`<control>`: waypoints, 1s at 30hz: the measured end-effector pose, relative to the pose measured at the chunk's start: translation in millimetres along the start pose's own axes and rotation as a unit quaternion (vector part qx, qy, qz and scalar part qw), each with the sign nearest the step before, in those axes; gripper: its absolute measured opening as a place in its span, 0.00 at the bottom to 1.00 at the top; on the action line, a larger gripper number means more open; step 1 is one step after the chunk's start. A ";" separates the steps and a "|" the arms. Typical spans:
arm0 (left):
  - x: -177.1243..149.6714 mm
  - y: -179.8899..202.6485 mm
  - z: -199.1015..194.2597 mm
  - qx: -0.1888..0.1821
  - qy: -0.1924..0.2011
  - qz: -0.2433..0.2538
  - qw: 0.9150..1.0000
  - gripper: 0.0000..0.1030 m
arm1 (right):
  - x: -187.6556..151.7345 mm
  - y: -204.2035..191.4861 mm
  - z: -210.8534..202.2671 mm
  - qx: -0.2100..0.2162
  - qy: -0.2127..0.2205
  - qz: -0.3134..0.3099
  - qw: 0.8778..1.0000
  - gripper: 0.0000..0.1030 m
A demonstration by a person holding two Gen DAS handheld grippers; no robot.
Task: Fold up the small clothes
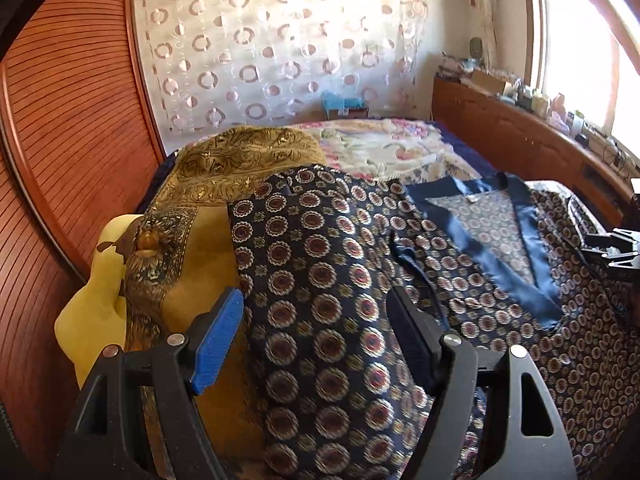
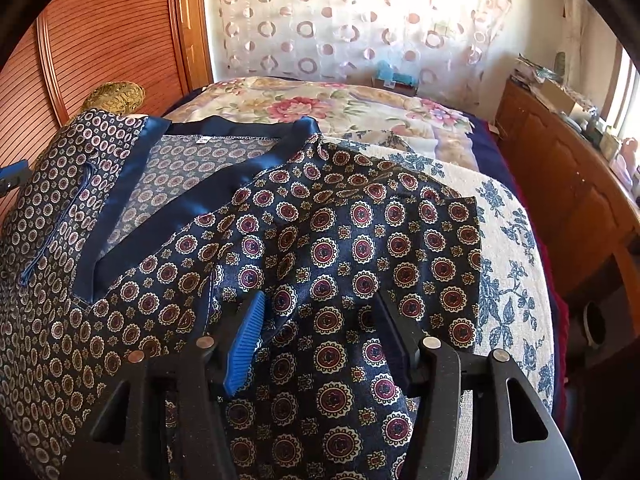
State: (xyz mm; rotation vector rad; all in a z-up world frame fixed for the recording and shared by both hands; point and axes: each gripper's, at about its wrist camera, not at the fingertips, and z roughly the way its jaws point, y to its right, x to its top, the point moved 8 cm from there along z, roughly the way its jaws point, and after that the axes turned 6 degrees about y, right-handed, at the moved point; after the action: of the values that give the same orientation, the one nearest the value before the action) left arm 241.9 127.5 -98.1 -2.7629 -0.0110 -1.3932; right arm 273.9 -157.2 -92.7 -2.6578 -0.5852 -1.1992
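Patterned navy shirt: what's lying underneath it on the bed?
Under the navy shirt, a white spread with blue flowers shows at its right edge and a mustard paisley cloth at its left. Whatever lies beneath its middle is covered.

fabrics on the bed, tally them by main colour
navy medallion-print top: 1
gold patterned cloth: 1
cream floral quilt: 1
white cover with blue flowers: 1
total: 4

The patterned garment point(image 2: 360, 248) covers the near bed, leaving bare floral bedspread point(image 2: 508, 264) to its right and beyond it; a mustard cushion point(image 1: 188, 280) crowds the left edge. The slatted wooden door point(image 1: 72, 120) walls off the left; a cluttered wooden ledge point(image 2: 568, 168) hems in the right.
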 end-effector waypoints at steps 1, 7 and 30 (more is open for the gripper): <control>-0.1 -1.2 3.6 -0.001 -0.006 0.002 1.000 0.73 | -0.7 0.3 0.1 0.000 0.000 -0.001 1.000 0.60; 3.5 -11.6 22.7 -0.027 -0.032 -0.010 0.999 0.73 | -1.4 -1.6 -0.7 0.006 -0.003 -0.008 1.000 0.69; -4.1 -19.4 61.0 -0.032 -0.068 0.004 0.997 0.80 | -2.7 0.1 -2.4 0.001 -0.004 -0.006 1.000 0.76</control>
State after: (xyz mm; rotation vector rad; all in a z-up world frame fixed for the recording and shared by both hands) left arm 288.0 149.7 -136.9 -2.9005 0.0412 -1.2217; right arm 270.7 -158.8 -93.1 -2.6630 -0.6051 -1.1915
